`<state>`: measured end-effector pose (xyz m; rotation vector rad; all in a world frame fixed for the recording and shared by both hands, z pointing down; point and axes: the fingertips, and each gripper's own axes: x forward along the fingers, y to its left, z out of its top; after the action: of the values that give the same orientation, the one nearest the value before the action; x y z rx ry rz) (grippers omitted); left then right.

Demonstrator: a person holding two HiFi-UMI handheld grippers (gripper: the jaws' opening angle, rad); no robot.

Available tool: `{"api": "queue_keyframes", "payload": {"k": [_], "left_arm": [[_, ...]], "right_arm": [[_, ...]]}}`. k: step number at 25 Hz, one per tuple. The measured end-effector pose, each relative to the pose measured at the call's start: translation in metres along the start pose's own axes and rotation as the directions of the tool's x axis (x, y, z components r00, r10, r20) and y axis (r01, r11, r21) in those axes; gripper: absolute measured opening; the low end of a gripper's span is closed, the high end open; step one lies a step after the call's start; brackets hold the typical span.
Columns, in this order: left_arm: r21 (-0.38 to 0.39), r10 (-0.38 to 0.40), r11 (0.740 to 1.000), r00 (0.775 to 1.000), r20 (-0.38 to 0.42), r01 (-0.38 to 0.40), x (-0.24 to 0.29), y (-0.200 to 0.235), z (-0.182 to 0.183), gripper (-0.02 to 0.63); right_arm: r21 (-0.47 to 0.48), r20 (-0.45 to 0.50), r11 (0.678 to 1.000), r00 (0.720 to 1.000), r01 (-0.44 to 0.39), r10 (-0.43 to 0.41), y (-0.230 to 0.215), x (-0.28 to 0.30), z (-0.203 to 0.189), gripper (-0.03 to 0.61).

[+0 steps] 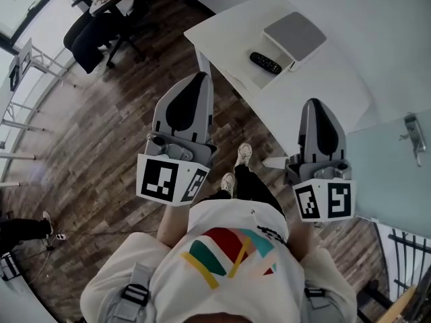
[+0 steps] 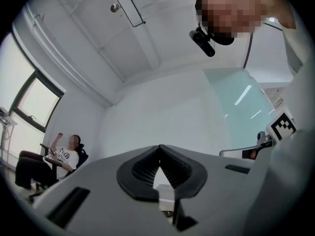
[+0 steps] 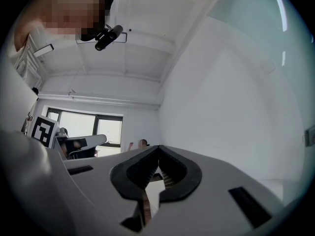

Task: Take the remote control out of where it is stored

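A white table (image 1: 323, 93) stands on the wood floor (image 1: 101, 126). On it sits a grey-topped box (image 1: 294, 33), and a black remote control (image 1: 265, 62) lies just beside the box, at its near-left side.

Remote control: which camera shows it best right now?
The head view. It shows the black remote control whole, beside a grey-topped box on the white table. Both gripper views look up at walls and ceiling and show none of it.

Remote control (image 1: 265, 62) on table (image 1: 323, 96), just left of box (image 1: 296, 33), seated person (image 1: 100, 19) far left
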<state>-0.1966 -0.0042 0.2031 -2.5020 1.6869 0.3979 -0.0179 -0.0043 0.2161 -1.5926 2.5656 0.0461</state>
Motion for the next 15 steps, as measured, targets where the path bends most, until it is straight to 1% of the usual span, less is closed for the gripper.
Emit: {"api": "queue_keyframes", "payload": {"k": [5,9,12,15], "left_arm": [[0.022,-0.008,1.000,1.000,0.015,0.007,0.023,0.000,0.004,0.008],[0.040,-0.012,0.999,1.000,0.018,0.011,0.043,0.005,0.002,0.008],[0.039,-0.004,0.999,1.000,0.029,0.003,0.058,0.011,0.000,0.008],[0.027,0.014,1.000,0.998,0.059,-0.016,0.079,0.018,0.002,0.008]], "right_arm": [[0.014,0.055,1.000,0.998,-0.006,0.005,-0.017,0.025,0.012,0.000],[0.015,0.071,1.000,0.997,-0.016,0.015,-0.027,0.045,0.011,0.000],[0.021,0.077,0.999,0.997,-0.025,0.024,-0.036,0.061,0.010,0.000],[0.022,0.088,0.999,0.996,-0.035,0.032,-0.048,0.078,0.012,0.000]]}}
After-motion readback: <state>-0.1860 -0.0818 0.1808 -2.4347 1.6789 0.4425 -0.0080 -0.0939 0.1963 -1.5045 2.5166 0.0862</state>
